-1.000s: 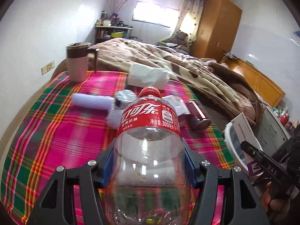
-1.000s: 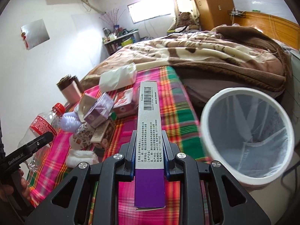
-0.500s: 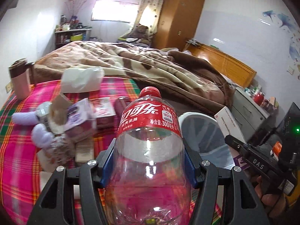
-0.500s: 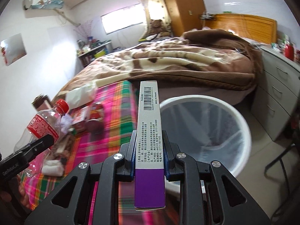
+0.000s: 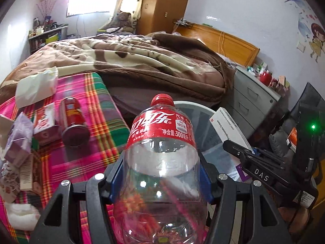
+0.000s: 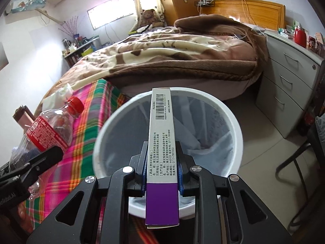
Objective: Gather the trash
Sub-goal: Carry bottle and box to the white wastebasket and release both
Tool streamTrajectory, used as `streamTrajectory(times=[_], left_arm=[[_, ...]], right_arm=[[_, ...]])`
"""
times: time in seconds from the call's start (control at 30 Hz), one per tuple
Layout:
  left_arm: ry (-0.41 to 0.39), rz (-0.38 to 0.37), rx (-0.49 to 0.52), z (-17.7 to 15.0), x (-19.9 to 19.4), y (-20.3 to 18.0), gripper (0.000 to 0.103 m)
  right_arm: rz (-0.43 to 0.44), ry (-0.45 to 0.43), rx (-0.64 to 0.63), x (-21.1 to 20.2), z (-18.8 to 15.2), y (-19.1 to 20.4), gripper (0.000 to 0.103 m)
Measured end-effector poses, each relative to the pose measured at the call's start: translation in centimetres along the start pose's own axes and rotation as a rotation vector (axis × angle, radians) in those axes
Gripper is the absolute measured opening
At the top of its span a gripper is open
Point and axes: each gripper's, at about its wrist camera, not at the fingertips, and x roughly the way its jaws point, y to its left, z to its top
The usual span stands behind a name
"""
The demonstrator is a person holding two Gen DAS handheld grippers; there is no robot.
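My left gripper (image 5: 162,174) is shut on an empty clear cola bottle (image 5: 160,172) with a red label and cap, held near the edge of the plaid cloth; the bottle also shows in the right wrist view (image 6: 50,130). My right gripper (image 6: 162,170) is shut on a long white and purple medicine box (image 6: 161,134), held above the open white trash bin (image 6: 233,122) lined with a clear bag. In the left wrist view the bin (image 5: 195,111) lies behind the bottle, and the box (image 5: 229,128) hangs over its right side.
On the plaid cloth (image 5: 97,122) lie a red can (image 5: 73,122), a white tissue pack (image 5: 36,87), small boxes (image 5: 43,122) and wads of paper. A bed with a brown blanket (image 5: 132,61) stands behind. Grey drawers (image 6: 288,81) stand to the right.
Both grippers have swung right, away from the cloth and toward the bin. The box is now over the bin opening and the bottle is closer to the bin's rim.
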Motion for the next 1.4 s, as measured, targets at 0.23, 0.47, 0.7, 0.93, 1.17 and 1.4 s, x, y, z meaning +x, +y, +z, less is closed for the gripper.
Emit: streamTrajectory(times=[0.23, 0.47, 0.7, 0.93, 1.17, 1.4], left_arm=[[0.037, -0.014, 0.05, 0.8, 2.4, -2.5, 0.064], [0.078, -0.041, 0.071, 1.0, 4.3, -3.8, 0.065], [0.054, -0.051, 0.046, 1.3, 3.8, -3.2, 0.077], [0.022, -0.024, 0.02, 0.9, 1.9, -1.6, 0.077], [-0.04, 0.031, -0.03, 0.3, -1.1, 1.6, 0.078], [-0.092, 0.106, -0.096, -0.6, -4.3, 6.0, 0.078]], right_arm=[[-0.022, 0.044, 0.005, 0.9, 0.1, -1.8, 0.023], [-0.031, 0.074, 0.014, 1.4, 0.3, -2.7, 0.023], [-0.036, 0.058, 0.041, 0.8, 0.2, -3.2, 0.061], [-0.025, 0.022, 0.041, -0.4, 0.7, -2.2, 0.061], [0.034, -0.04, 0.01, -1.5, 1.1, 0.3, 0.061], [0.132, -0.091, -0.048, -1.3, 1.1, 3.9, 0.061]])
